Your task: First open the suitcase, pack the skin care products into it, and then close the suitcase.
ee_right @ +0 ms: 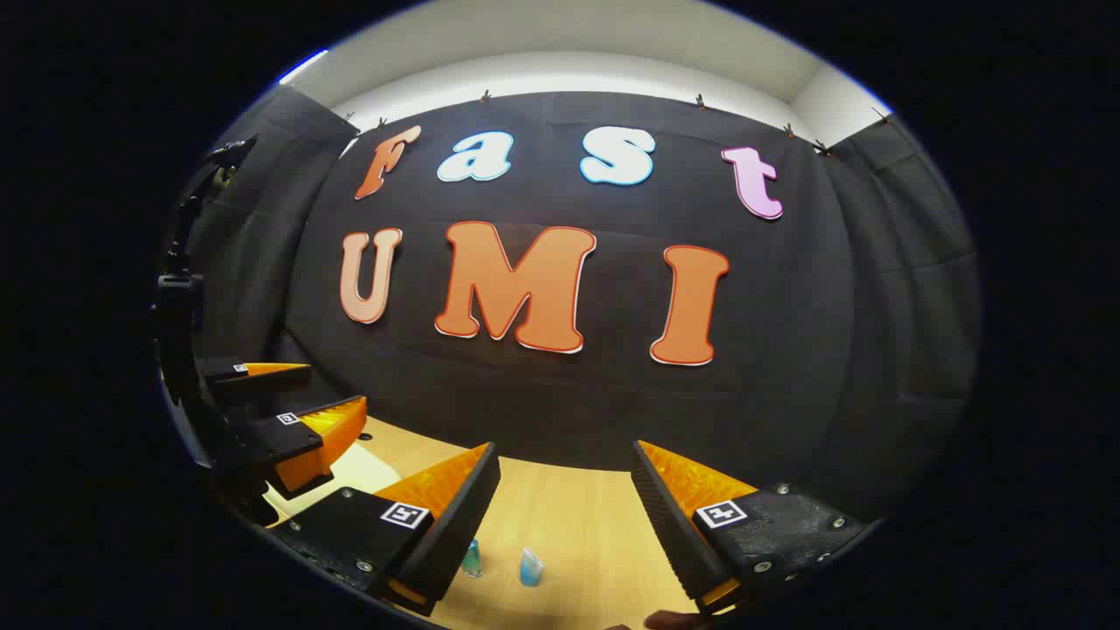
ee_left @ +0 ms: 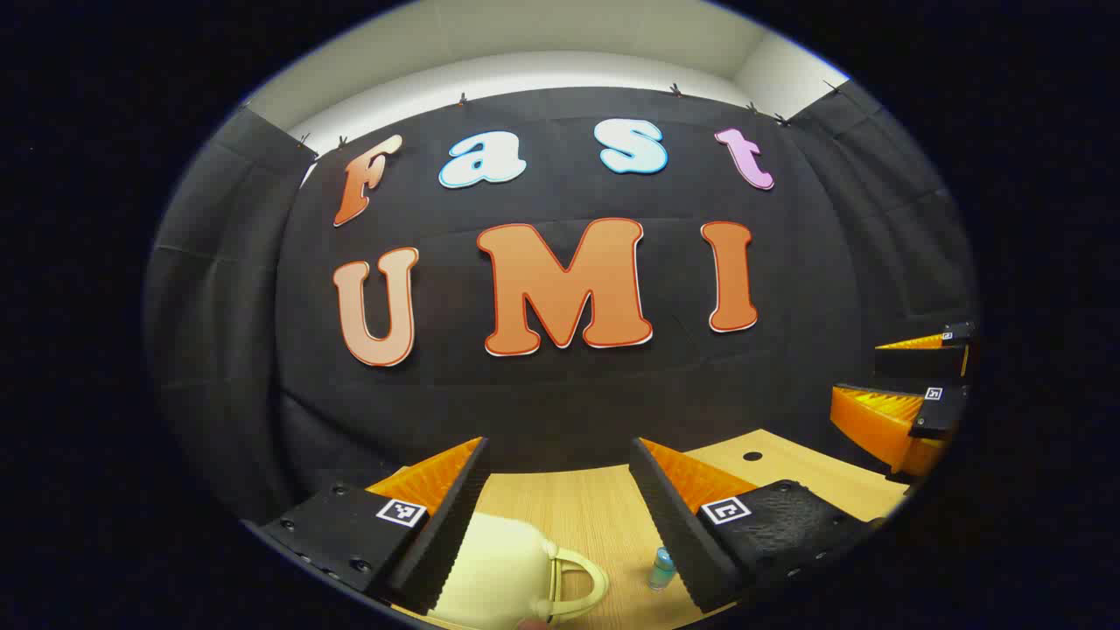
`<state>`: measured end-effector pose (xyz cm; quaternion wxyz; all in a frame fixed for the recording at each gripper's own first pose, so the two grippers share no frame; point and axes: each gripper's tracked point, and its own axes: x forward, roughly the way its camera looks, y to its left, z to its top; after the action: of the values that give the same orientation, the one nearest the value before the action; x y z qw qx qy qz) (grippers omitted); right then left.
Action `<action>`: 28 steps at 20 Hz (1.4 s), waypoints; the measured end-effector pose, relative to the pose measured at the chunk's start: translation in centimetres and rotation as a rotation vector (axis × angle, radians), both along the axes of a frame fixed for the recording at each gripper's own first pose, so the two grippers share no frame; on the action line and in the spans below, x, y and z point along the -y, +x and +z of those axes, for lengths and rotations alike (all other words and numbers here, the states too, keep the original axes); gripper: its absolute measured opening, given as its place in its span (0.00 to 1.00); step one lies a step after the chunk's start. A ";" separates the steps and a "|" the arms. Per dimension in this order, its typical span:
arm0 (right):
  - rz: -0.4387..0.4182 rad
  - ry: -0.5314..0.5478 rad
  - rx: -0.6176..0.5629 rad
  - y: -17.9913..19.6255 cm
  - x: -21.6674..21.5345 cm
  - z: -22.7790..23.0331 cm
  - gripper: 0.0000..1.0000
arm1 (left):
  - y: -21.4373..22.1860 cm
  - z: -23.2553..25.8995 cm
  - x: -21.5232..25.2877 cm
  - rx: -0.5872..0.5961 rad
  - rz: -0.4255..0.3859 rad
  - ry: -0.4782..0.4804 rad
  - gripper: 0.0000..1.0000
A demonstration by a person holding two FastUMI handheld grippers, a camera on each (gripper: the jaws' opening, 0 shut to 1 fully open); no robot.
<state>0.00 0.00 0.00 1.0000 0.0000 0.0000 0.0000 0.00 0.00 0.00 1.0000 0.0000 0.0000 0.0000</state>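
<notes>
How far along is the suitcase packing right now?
Nothing looks done yet. The pale yellow suitcase sits on the wooden table with its handle toward the camera, apparently closed. Small blue bottles stand loose on the table. Nothing is in hand: the left gripper and right gripper both hover open above the table. Opening, packing and closing all remain.
</notes>
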 end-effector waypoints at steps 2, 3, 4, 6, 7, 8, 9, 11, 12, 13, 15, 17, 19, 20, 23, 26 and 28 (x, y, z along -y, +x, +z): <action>0.028 0.014 0.038 0.7 -0.2 0.4 0.95 | 0.7 0.5 0.1 0.014 0.016 0.011 0.98; 0.034 0.020 0.036 0.9 -0.2 0.2 0.95 | 0.8 0.6 0.2 0.018 0.024 0.012 0.98; 0.041 0.027 0.037 1.0 -0.2 0.1 0.95 | 0.9 0.9 0.5 0.028 0.023 0.003 1.00; 0.053 0.047 0.051 1.4 -0.3 0.3 0.95 | 0.9 1.1 1.3 0.041 0.011 -0.002 1.00; 0.054 0.053 0.054 1.5 -0.3 0.3 0.95 | 1.0 1.2 1.6 0.046 0.008 0.005 0.98; 0.051 0.053 0.057 1.7 0.0 0.3 0.95 | 1.0 1.4 1.8 0.056 0.003 0.010 0.98; 0.050 0.050 0.061 1.8 0.0 0.5 0.95 | 0.9 1.6 2.1 0.063 -0.001 0.014 1.00; 0.041 0.050 0.066 1.8 0.3 0.5 0.95 | 1.0 1.8 2.1 0.072 -0.001 0.023 0.98; 0.034 0.051 0.060 1.9 0.4 0.4 0.95 | 1.0 2.1 2.3 0.076 -0.006 0.024 0.97; 0.034 0.051 0.055 1.8 0.3 0.2 0.95 | 1.0 1.9 2.4 0.073 -0.007 0.028 0.97; 0.040 0.033 0.065 1.5 0.1 0.5 0.95 | 1.0 1.6 2.6 0.062 -0.005 0.043 0.98; 0.043 0.010 0.084 1.3 -0.2 0.8 0.95 | 1.1 0.9 2.8 0.042 -0.018 0.050 0.98; 0.041 -0.005 0.085 1.3 -0.2 0.6 0.95 | 1.3 0.2 2.4 0.019 -0.008 0.076 0.98; 0.044 -0.011 0.077 1.3 -0.3 0.3 0.95 | 1.5 -0.1 2.2 0.007 -0.003 0.098 0.97; 0.043 -0.016 0.055 1.6 0.1 -0.3 0.95 | 1.7 -2.7 1.8 -0.057 -0.001 0.161 1.00; 0.032 -0.027 0.059 2.1 1.0 -0.3 0.95 | 1.7 -5.6 1.5 -0.118 -0.014 0.239 0.97; 0.020 -0.026 0.055 2.4 1.8 -0.5 0.95 | 1.7 -8.6 1.8 -0.172 -0.025 0.314 0.98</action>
<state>2.44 -1.84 -0.50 0.9995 -0.0131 -0.0273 0.0102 1.66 -1.76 -8.55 0.9839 0.1562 0.0856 -0.0123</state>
